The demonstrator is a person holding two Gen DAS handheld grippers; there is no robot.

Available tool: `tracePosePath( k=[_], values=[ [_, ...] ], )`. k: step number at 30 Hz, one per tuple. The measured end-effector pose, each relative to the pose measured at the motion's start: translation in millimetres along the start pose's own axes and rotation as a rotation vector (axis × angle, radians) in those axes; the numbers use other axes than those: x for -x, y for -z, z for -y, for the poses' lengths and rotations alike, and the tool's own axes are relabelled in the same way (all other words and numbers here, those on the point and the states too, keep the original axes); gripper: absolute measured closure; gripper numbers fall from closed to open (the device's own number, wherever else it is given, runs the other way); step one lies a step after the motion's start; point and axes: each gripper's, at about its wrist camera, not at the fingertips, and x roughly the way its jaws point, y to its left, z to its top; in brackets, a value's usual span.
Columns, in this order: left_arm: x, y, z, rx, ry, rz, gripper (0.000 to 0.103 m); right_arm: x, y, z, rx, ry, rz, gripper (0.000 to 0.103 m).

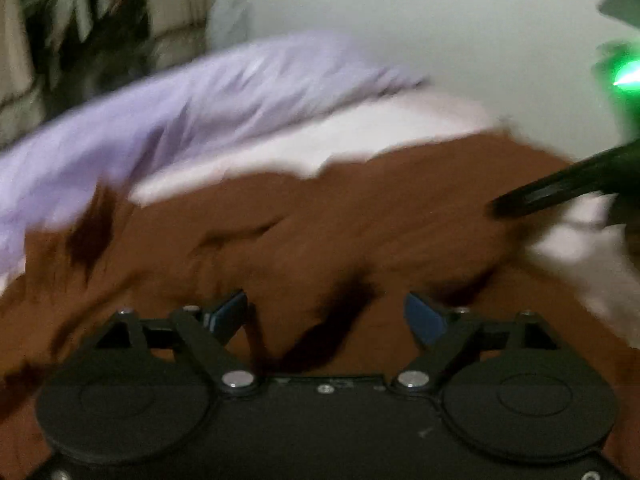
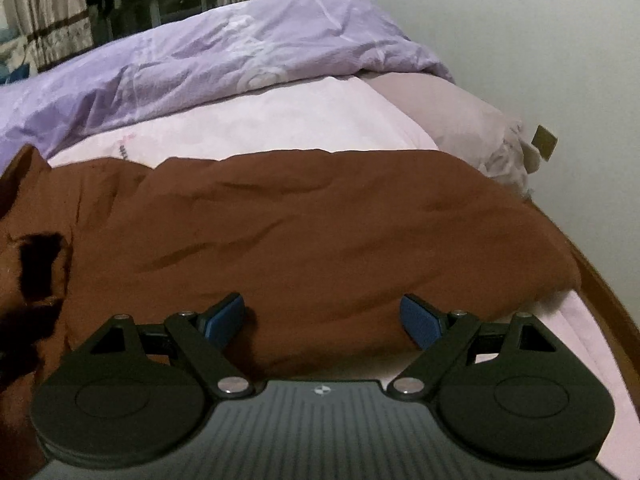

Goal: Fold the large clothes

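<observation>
Brown garment (image 2: 320,220) lies spread on the bed (image 2: 280,132) just ahead of my right claw (image 2: 322,316), jaws apart. My left claw (image 1: 326,314) gapes too, garment bunched before it.

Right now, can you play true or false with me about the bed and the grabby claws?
1. The brown garment lies spread on the bed. True.
2. The right gripper is squeezing the brown cloth. False: its jaws stand open, with nothing between them.
3. A purple quilt is bunched up behind the brown garment. True.
4. The left gripper is shut tight. False: its jaws stand wide apart over the brown cloth.
5. The sheet under the brown garment is green. False: it is pale pink.
6. The left wrist picture is blurrier than the right wrist one. True.
</observation>
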Motion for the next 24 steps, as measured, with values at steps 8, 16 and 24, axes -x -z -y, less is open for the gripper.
tracePosePath(
  k=[8, 16, 24],
  values=[
    [-1.3, -4.9, -56.1, 0.281, -0.096, 0.067, 0.013, -0.1, -0.5, 14.3, -0.033, 0.010, 0.010, 0.001],
    [-46.7, 15.1, -52.4, 0.216, -0.144, -0.015, 0.011, 0.9, -4.9, 44.8, -0.125, 0.064, 0.045, 0.001],
    [78.9, -2.3, -112.4, 0.219, -0.138, 0.194, 0.010, -23.0, 3.0, 142.9, -0.643, -0.086, 0.050, 0.000]
  ],
)
